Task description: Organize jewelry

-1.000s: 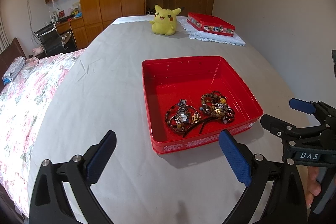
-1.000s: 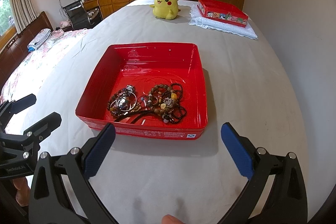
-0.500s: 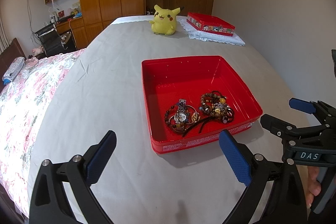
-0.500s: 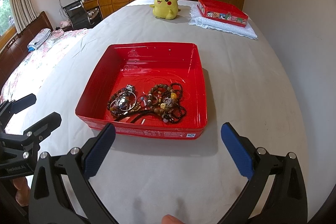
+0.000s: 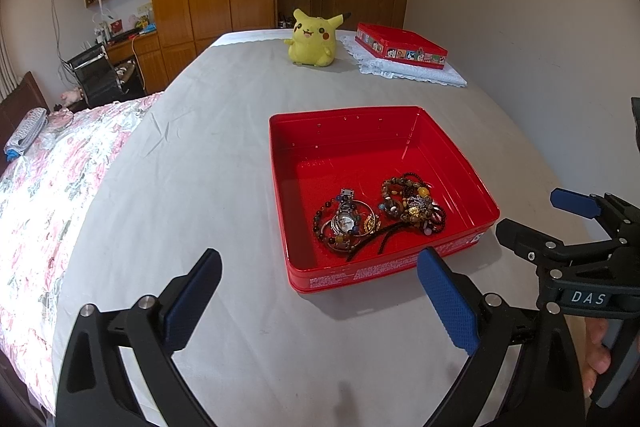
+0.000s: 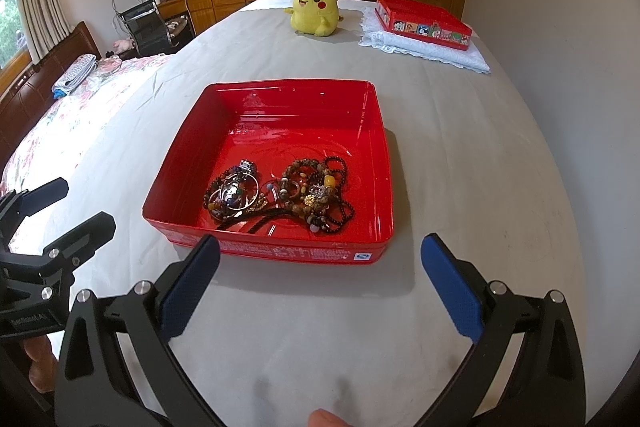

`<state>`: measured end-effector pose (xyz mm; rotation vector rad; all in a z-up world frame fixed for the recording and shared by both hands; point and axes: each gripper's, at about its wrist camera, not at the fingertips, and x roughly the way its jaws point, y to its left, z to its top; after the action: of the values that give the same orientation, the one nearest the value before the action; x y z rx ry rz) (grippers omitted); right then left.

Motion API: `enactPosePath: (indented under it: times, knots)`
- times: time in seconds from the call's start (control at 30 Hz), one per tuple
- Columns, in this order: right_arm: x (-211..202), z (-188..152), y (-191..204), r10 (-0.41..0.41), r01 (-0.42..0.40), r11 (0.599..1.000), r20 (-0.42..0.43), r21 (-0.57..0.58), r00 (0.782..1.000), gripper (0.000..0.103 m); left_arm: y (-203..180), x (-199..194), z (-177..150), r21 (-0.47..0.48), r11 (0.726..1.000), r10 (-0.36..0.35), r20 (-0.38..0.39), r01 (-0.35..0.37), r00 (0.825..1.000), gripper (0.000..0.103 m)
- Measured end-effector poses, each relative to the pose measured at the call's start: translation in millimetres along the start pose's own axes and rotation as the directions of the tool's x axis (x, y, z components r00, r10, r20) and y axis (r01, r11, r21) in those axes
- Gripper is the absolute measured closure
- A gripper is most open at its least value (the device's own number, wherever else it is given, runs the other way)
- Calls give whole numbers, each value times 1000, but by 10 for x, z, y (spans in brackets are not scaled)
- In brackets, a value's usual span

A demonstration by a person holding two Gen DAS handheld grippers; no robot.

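Observation:
A red square tin (image 5: 456, 151) (image 6: 380, 155) sits on the grey sheet. In its near part lies a tangle of jewelry: a watch with bangles (image 5: 346, 221) (image 6: 234, 193) and beaded bracelets (image 5: 412, 203) (image 6: 316, 191). My left gripper (image 5: 320, 293) is open and empty, just in front of the tin's near left corner. My right gripper (image 6: 320, 281) is open and empty, in front of the tin's near wall. Each gripper shows at the edge of the other's view, the right one (image 5: 548, 219) and the left one (image 6: 60, 207).
A yellow plush toy (image 5: 314, 37) (image 6: 316, 7) stands at the far end of the bed. A second red tin (image 5: 400, 45) (image 6: 424, 21) rests on a white lace cloth (image 5: 416, 73) to its right. A floral quilt (image 5: 52, 163) lies left; a wall runs along the right.

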<state>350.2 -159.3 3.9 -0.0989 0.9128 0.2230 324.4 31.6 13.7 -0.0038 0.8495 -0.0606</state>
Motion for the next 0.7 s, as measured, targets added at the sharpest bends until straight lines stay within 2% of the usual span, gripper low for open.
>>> enactPosePath:
  times: [0.7]
  knots:
    - [-7,-15,-5,2,-2,1000,-3,0,1000,3,-3,-8,-5,0,1000,1,1,-1,1000,5]
